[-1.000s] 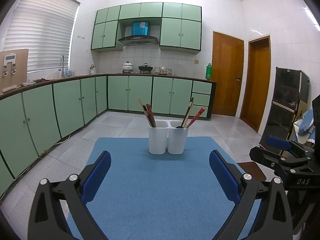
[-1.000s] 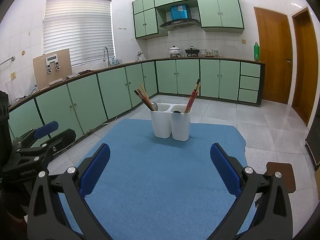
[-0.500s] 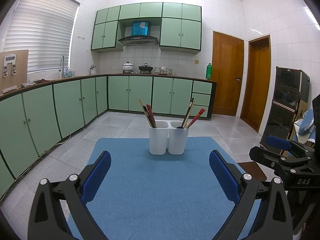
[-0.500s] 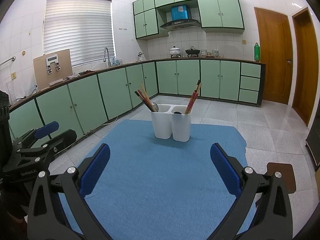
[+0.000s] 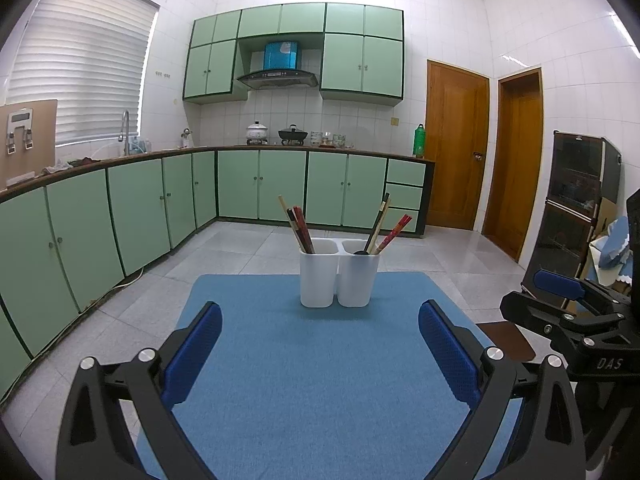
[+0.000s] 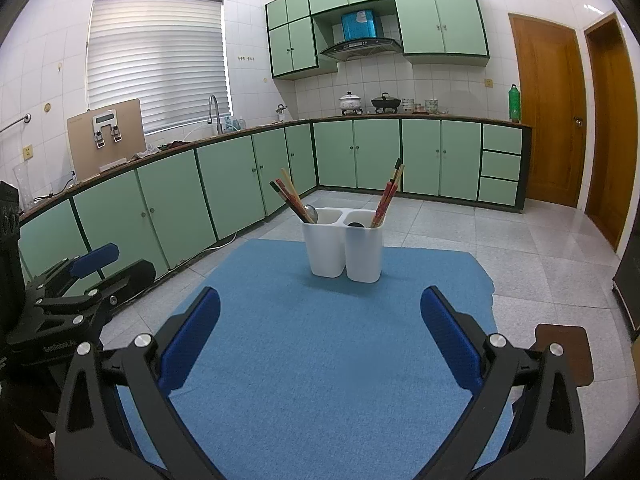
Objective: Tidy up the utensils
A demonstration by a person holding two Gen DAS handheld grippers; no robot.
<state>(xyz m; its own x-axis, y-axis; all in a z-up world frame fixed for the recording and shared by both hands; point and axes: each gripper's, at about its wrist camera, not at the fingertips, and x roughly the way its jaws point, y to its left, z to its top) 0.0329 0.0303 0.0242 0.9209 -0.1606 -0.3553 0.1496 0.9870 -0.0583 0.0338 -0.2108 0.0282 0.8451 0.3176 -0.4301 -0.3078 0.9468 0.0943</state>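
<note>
Blue mat covers the table, green kitchen cabinets behind. White two-compartment utensil holder stands upright at the mat's far middle. Left compartment: chopsticks leaning left, plus a metal spoon. Right compartment: chopsticks leaning right and a dark ladle head. Left gripper released, jaws wide apart, nothing between, well short of the holder. Right gripper likewise spread and empty.
</note>
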